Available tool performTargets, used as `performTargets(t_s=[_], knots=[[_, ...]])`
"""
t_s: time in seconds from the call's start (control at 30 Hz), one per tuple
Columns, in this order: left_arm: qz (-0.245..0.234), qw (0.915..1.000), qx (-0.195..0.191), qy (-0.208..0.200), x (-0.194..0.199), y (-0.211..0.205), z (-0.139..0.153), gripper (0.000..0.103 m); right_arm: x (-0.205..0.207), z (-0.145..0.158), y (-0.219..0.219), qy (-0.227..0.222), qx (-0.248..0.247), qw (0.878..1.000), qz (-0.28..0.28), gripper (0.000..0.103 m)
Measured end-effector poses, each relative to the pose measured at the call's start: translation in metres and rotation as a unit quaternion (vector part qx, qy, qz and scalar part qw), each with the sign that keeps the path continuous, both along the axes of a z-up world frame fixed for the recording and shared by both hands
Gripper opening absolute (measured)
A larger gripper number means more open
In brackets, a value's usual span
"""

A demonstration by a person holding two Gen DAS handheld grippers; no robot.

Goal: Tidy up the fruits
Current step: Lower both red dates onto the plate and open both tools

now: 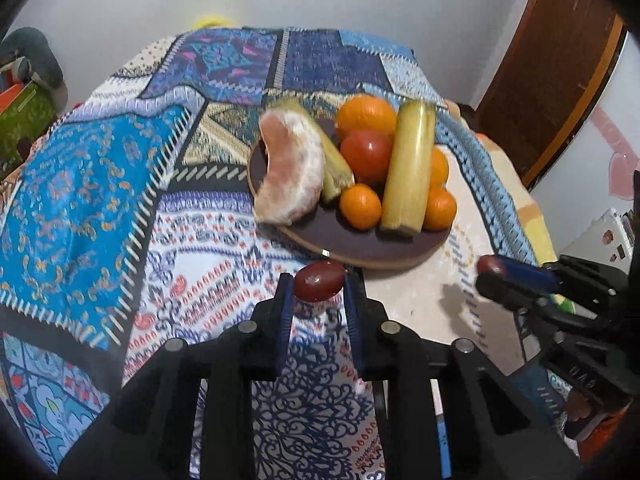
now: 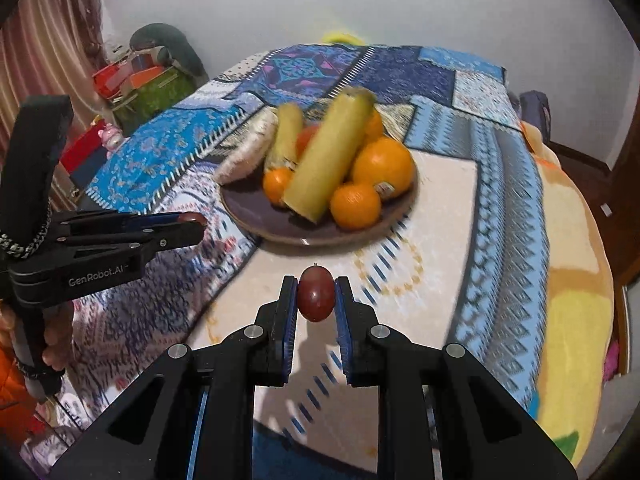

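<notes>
Nearest, left wrist view: the left gripper [image 1: 319, 294] is seen clamped on a small dark red fruit [image 1: 319, 287], held crosswise between the blue pads above the patterned cloth [image 1: 92, 184].

Nearest, right wrist view: the right gripper [image 2: 316, 300] is seen clamped on a second small dark red fruit [image 2: 316, 294], held upright, its stem tip pointing away. Both fruits are carried clear of the cloth, just short of the plate.

Middle ground: a dark round plate [image 1: 360, 248] is set on the cloth-covered counter. It is loaded with two long yellow-green stalks [image 1: 408, 168], a large orange [image 1: 366, 116], several small oranges [image 1: 360, 206], a red tomato [image 1: 366, 154] and a pale peeled segment of citrus [image 1: 292, 172] that overhangs the rim on the left.

Far ground: a white wall, a brown door [image 1: 548, 60] and a pile of clutter [image 2: 148, 76] are recorded.

Risks, as judged:
- Little bare plate is left, and only at the near edge; a round fruit released there may roll off onto the cloth.
- The stalks lean on the oranges; a knock from either gripper could topple the heap.
- The overhanging segment could be nudged off the rim.
- The grippers are close together; a collision is possible if both go in at once.
- Soft fruit may be bruised by a hard clamp.
</notes>
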State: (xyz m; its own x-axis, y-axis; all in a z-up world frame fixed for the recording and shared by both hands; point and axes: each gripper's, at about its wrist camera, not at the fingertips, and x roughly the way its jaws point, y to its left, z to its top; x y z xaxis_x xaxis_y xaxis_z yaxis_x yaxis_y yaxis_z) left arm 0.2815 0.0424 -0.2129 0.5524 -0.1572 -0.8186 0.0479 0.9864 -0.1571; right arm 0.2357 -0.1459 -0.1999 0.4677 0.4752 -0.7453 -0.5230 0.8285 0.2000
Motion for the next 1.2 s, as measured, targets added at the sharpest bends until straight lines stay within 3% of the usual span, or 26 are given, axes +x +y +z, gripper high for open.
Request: performTargets(t_s=[0.23,0.6,0.73,0.83,1.03,1.2], knots=[[-0.005,0.9999,-0.011,-0.011,0.017,0.002,0.006,0.025,0.016,0.005,0.029,-0.013,0.005,1.000,0.019,0.017],[-0.022,0.9994,-0.026,-0.004,0.036,-0.002,-0.010,0.025,0.038,0.009,0.047,-0.030,0.000,0.999,0.030,0.017],[-0.022,0.9994,-0.027,0.002,0.040,-0.002,-0.015,0.030,0.043,0.010,0.044,-0.027,0.006,0.999,0.027,0.027],[-0.019,0.9995,-0.026,0.000,0.038,-0.002,-0.014,0.031,0.044,0.011,0.041,-0.028,0.008,0.999,0.022,0.028],[-0.014,0.9995,-0.017,-0.024,0.023,-0.002,0.008,0.031,0.039,0.025,0.031,-0.039,0.018,0.999,0.008,0.028],[-0.002,0.9972,-0.009,-0.075,-0.007,-0.002,0.051,0.031,0.020,0.057,0.017,-0.072,0.030,0.997,-0.010,0.028]])
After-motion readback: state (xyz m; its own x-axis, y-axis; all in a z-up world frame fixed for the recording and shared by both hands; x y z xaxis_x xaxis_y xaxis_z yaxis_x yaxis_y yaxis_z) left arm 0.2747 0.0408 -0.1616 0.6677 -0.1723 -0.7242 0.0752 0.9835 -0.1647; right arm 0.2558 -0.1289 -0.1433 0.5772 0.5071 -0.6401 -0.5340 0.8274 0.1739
